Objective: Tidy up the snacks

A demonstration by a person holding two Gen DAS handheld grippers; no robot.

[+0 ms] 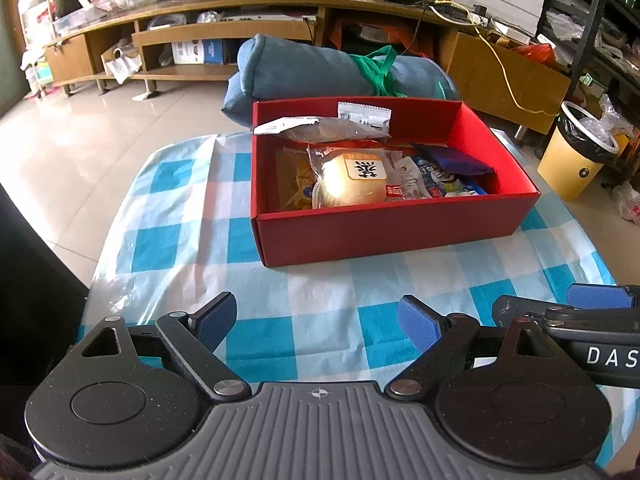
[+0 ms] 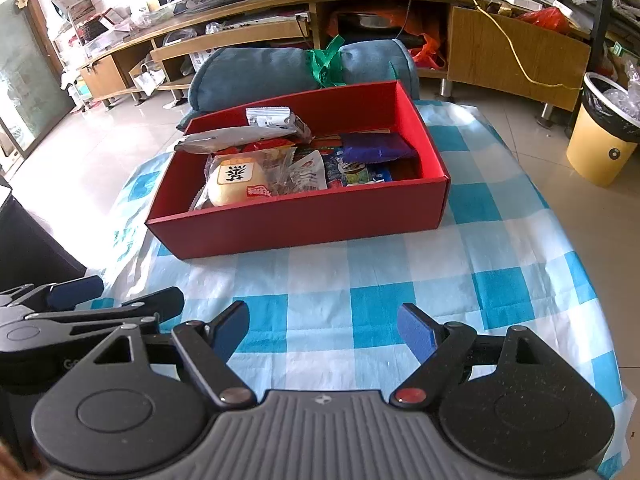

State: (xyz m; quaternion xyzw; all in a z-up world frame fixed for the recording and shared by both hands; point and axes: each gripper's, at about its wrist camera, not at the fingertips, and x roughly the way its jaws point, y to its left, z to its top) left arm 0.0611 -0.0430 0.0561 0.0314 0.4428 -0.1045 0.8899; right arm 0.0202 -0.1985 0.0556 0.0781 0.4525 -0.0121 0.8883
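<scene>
A red box stands on the blue-and-white checked tablecloth. It holds several snack packets: a wrapped round bun, a silver packet leaning on the back left rim, and a purple pouch. My left gripper is open and empty, low over the cloth in front of the box. My right gripper is open and empty beside it; it also shows in the left wrist view.
A rolled blue cushion with a green strap lies behind the box. A yellow bin stands on the floor at the right. A long wooden TV cabinet runs along the back.
</scene>
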